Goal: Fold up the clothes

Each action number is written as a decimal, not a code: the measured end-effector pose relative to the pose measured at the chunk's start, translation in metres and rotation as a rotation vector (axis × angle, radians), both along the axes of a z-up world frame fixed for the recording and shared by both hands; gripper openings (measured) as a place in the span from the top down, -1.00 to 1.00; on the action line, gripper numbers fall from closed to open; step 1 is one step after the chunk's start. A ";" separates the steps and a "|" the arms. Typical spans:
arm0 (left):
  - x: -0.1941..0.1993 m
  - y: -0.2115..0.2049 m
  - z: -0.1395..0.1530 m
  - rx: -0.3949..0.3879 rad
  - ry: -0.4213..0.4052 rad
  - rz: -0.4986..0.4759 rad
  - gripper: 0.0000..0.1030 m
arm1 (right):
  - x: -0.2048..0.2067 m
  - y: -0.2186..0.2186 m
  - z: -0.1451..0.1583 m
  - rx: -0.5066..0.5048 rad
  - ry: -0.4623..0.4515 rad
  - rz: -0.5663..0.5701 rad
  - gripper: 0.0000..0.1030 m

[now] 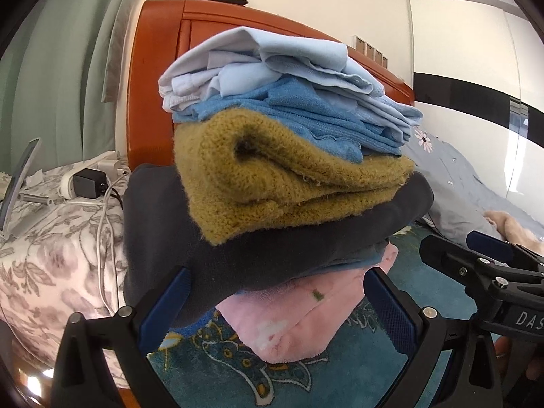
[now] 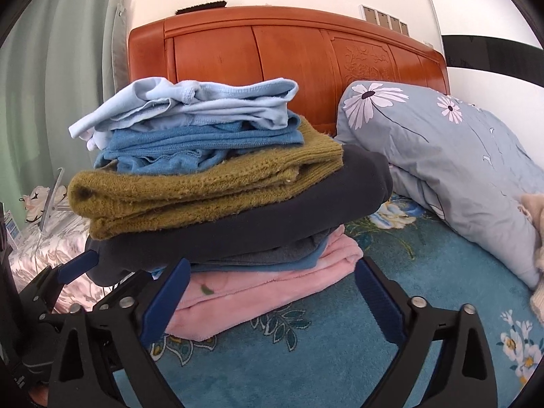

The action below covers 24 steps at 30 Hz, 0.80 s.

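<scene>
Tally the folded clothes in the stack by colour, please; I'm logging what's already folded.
Light blue garment: 1
Mid blue garment: 1
Mustard knit: 1
Dark grey garment: 1
Pink garment: 1
Total: 5, counting each colour layer as one; a blue edge under the dark grey one may belong to it.

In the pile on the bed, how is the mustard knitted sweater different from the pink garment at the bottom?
The mustard knitted sweater has a coarse ribbed knit; the pink garment looks smooth and fleecy. The sweater lies in the middle of the pile, on a dark grey garment and under blue clothes; the pink one lies lowest, directly on the teal bedcover. The pink one bears a small green mark; the sweater shows none. Both are folded flat.
</scene>
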<state>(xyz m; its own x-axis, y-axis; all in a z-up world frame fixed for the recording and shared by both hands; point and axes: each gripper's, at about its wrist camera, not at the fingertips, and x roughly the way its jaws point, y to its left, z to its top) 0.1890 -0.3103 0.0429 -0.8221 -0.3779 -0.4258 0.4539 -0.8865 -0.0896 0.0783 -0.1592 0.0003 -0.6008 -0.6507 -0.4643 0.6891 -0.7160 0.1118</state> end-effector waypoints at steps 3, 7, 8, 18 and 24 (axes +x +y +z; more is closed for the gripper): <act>0.000 0.001 -0.001 0.005 -0.006 0.003 -1.00 | 0.002 -0.002 0.000 0.008 0.009 -0.004 -0.96; 0.001 0.001 -0.001 0.012 -0.015 0.019 -1.00 | 0.006 -0.003 0.002 0.009 0.024 0.006 -0.97; 0.001 0.001 -0.001 0.011 -0.019 0.029 -1.00 | 0.007 -0.003 0.003 0.007 0.026 0.007 -0.98; 0.004 -0.005 0.001 -0.034 -0.029 0.143 -1.00 | 0.014 -0.011 0.005 0.047 0.060 -0.006 -1.00; 0.007 -0.010 0.001 -0.020 -0.035 0.147 -1.00 | 0.017 -0.014 0.007 0.048 0.068 -0.001 -1.00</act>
